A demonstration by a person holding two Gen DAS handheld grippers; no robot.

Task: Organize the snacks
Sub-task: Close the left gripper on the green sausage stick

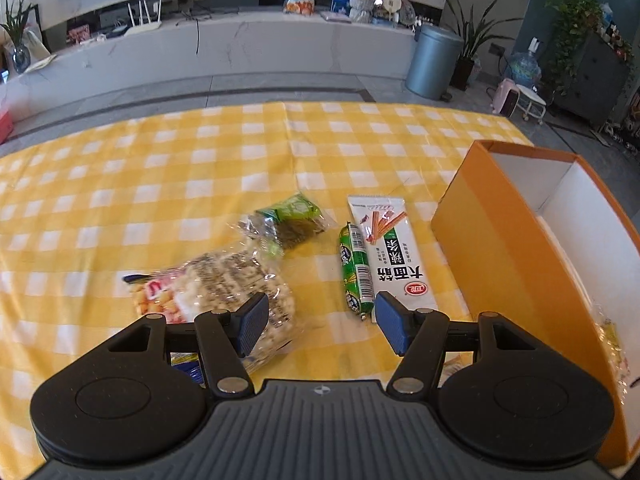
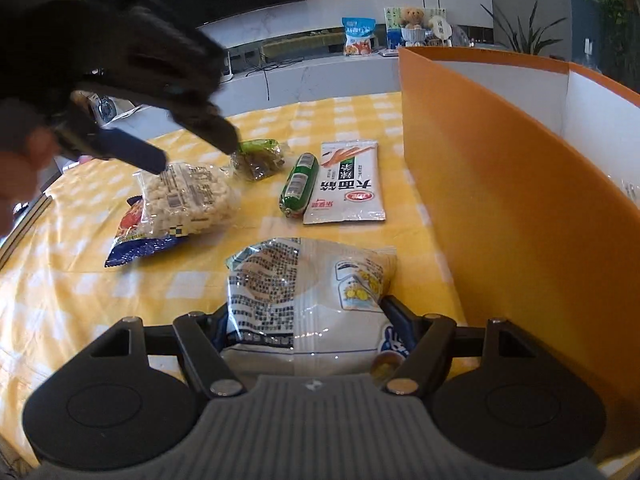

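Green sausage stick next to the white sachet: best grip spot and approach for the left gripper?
Grip the green sausage stick mid-length, from above, fingers across its narrow width. It lies flat, a slim cylinder, with the white sachet close along one side, so that finger has little room.

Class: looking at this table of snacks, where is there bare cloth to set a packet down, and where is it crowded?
Free: the checked cloth beyond the snacks, up to the table's far edge, and the strip left of the rice-cracker bag. Crowded: the row of cracker bag, green packet, green sausage and white sachet, running up towards the orange box.
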